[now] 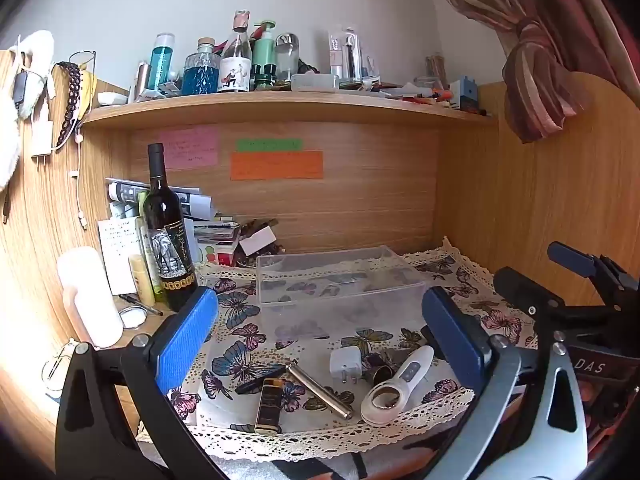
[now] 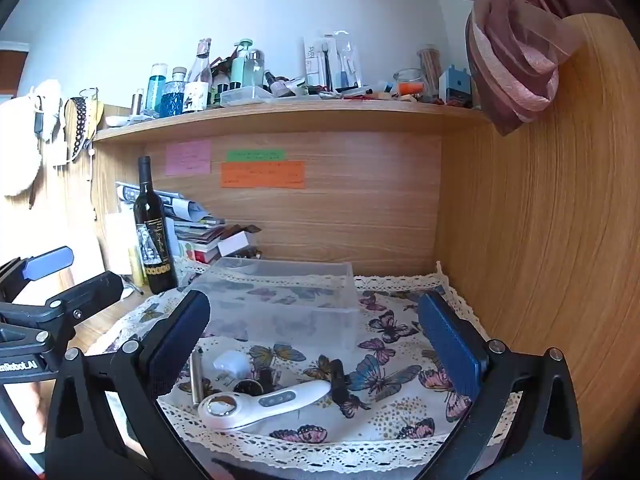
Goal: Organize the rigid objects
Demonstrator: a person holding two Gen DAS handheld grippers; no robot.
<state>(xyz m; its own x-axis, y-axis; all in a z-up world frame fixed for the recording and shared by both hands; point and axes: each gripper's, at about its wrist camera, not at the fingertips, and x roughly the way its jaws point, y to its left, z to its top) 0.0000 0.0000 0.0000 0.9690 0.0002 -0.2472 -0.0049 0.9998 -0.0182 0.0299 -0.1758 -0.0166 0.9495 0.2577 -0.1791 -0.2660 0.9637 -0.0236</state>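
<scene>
Nothing is held yet: the left gripper [image 1: 320,332] and right gripper [image 2: 316,344] are wide open. The white magnifier [image 2: 256,404], near the cloth's front edge, must probably be grasped first for the clear box [image 2: 280,300].

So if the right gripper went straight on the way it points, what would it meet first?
Most likely the clear plastic box, which sits directly ahead between the open fingers of the right gripper. The small items lie lower and nearer; depth is uncertain.
</scene>
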